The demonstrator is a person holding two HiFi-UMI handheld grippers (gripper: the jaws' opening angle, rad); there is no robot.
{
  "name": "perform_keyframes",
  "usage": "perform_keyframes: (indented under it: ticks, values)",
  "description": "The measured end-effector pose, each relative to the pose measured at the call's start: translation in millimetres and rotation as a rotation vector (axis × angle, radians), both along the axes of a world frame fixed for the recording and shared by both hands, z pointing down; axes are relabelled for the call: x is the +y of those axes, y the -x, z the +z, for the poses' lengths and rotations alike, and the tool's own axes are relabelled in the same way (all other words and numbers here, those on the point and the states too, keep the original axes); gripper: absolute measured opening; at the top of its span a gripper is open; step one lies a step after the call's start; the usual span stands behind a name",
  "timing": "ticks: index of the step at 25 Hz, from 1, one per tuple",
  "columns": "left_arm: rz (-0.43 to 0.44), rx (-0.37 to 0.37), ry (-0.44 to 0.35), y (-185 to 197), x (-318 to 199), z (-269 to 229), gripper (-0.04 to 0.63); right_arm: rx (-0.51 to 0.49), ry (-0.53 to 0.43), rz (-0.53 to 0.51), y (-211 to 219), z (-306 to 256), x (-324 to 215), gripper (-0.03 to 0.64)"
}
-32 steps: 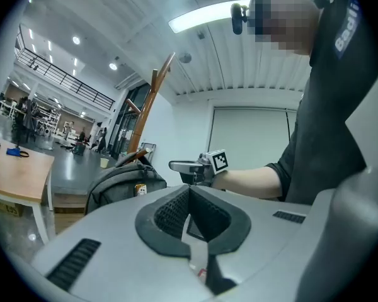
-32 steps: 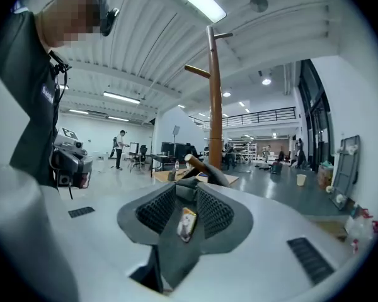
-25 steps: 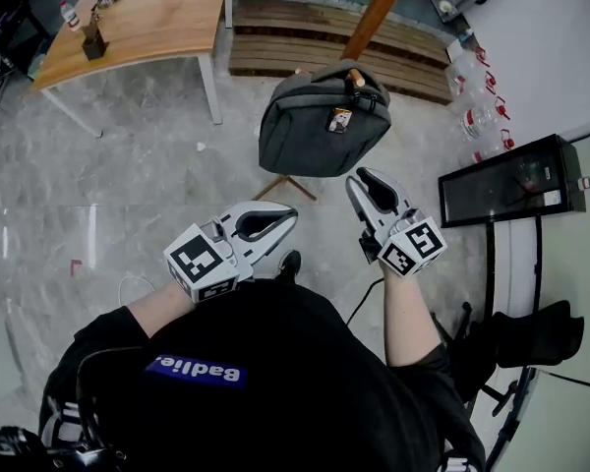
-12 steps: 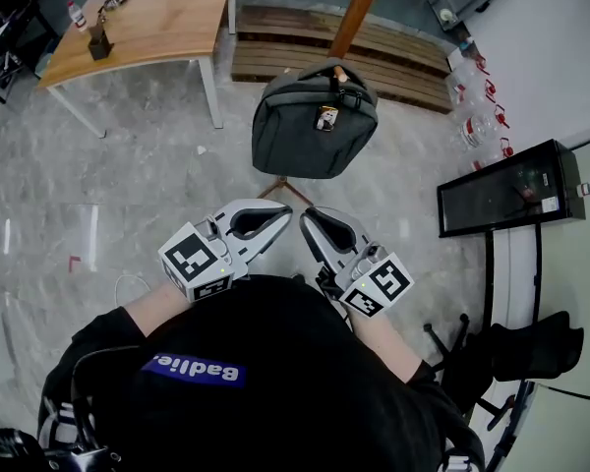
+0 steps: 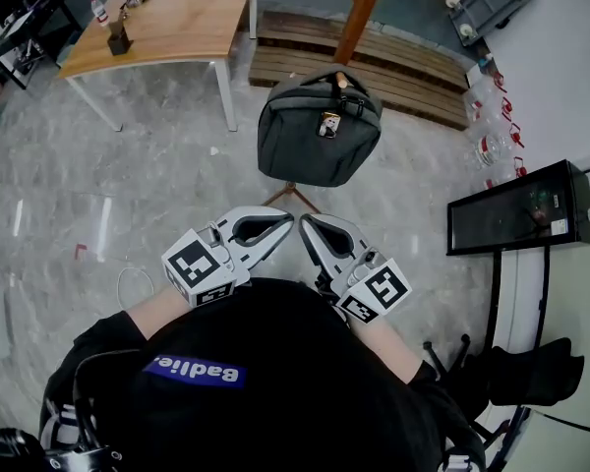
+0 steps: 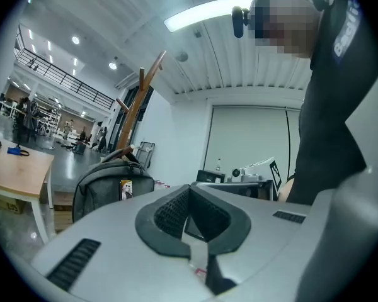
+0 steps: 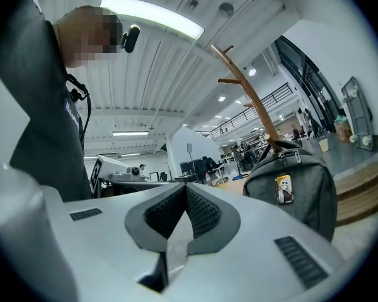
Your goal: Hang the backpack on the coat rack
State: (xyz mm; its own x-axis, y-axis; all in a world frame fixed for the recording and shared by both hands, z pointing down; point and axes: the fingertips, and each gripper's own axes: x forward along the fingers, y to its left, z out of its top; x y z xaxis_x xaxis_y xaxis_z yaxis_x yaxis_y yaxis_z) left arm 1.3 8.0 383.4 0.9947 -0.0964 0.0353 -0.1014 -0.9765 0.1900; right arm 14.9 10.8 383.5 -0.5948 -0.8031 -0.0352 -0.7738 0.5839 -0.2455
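A grey backpack (image 5: 320, 131) hangs by its top handle from a peg of the wooden coat rack (image 5: 364, 13), with a small picture tag on its front. Both grippers are held close to the person's chest, tips nearly touching each other, well short of the bag. My left gripper (image 5: 283, 221) is shut with nothing in it. The jaws of my right gripper (image 5: 308, 226) are closing onto each other, pads meeting on nothing. The left gripper view has the backpack (image 6: 110, 190) at left under the rack (image 6: 138, 99). In the right gripper view the backpack (image 7: 290, 194) hangs at right.
A wooden table (image 5: 167, 18) stands at the back left. Wooden slatted steps (image 5: 393, 62) lie behind the rack. At the right are a black glass-fronted cabinet (image 5: 516, 209) and several water bottles (image 5: 492, 136). A white cable (image 5: 133, 283) loops on the marble floor.
My right gripper drew back from just below the backpack to the person's chest beside the left gripper, and its jaws came together. The backpack stays hanging on the rack.
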Motion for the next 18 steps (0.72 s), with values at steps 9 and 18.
perform_keyframes:
  ticks: [9, 18]
  values:
    - [0.004, -0.021, -0.002, -5, 5, 4, 0.0, 0.009, 0.032, -0.008, 0, 11, 1, 0.005]
    - [0.023, -0.031, -0.006, -11, 12, 7, -0.001, 0.005, 0.038, 0.0, -4, 13, 8, 0.005]
